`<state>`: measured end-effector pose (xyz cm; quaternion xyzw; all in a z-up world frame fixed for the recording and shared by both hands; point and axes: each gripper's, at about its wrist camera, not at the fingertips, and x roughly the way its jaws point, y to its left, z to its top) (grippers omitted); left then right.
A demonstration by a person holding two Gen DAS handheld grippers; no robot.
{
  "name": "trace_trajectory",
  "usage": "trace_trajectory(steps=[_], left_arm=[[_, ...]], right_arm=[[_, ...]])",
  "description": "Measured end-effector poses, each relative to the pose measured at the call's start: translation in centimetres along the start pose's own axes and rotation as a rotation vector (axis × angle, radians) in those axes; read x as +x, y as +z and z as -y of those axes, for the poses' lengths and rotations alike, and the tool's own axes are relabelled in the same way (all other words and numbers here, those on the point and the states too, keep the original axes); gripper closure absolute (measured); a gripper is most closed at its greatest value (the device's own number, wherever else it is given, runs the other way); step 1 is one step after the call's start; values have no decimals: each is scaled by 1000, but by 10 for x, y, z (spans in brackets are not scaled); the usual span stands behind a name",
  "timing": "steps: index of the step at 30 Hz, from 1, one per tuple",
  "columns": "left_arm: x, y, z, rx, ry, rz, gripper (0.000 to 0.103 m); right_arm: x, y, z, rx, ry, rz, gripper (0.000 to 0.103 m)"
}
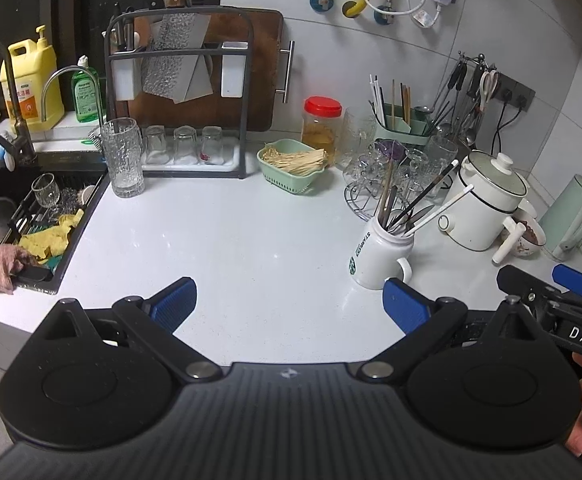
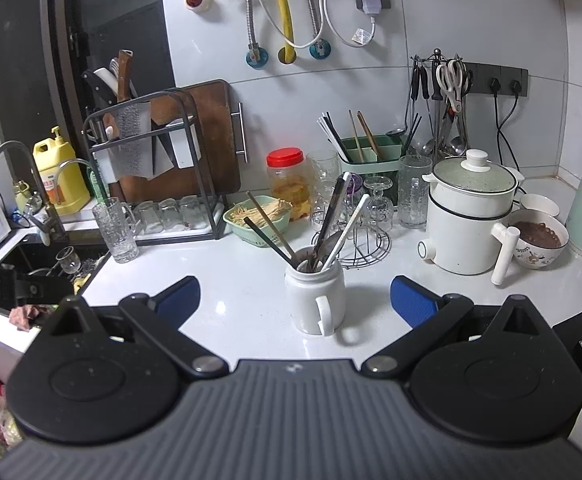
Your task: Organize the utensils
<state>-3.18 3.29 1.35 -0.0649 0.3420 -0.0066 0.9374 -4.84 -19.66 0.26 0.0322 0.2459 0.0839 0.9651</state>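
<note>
A white mug (image 1: 378, 251) (image 2: 315, 295) stands on the white counter (image 1: 227, 240) with several chopsticks and utensils (image 1: 415, 202) (image 2: 331, 220) leaning out of it. A green utensil caddy (image 1: 403, 122) (image 2: 369, 152) with a few chopsticks sits at the back by the wall. My left gripper (image 1: 289, 306) is open over bare counter, with the mug just beyond its right finger. My right gripper (image 2: 295, 300) is open, and the mug stands between its fingers, slightly ahead of them. Nothing is held. The right gripper (image 1: 551, 284) also shows at the left wrist view's right edge.
A sink (image 1: 15, 220) with a cloth and wine glass lies left. A knife and board rack (image 1: 179, 92), a tall glass (image 1: 122, 158), a green basket (image 1: 293, 164), a red-lidded jar (image 1: 321, 124), a glass stand (image 2: 365, 216), a white pot (image 2: 467, 216) and a bowl (image 2: 539, 240) ring the counter.
</note>
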Motion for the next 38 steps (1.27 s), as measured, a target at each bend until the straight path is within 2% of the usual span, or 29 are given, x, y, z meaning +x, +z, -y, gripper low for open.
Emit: trace_trajectory(steps=[7, 11, 23, 26, 38], left_arm=[[-4, 6, -1, 22, -20, 14, 2], [-7, 10, 1, 44, -3, 28, 2], [-6, 9, 1, 37, -10, 23, 2], [-5, 8, -1, 28, -51, 7, 2], [-7, 10, -6, 20, -37, 22, 2]], right_arm=[[-4, 2, -4, -12, -12, 16, 0], [-6, 2, -6, -29, -15, 12, 0], [-8, 2, -3, -7, -18, 16, 0], [-10, 3, -3, -3, -17, 19, 0], [-14, 3, -1, 36, -22, 25, 0]])
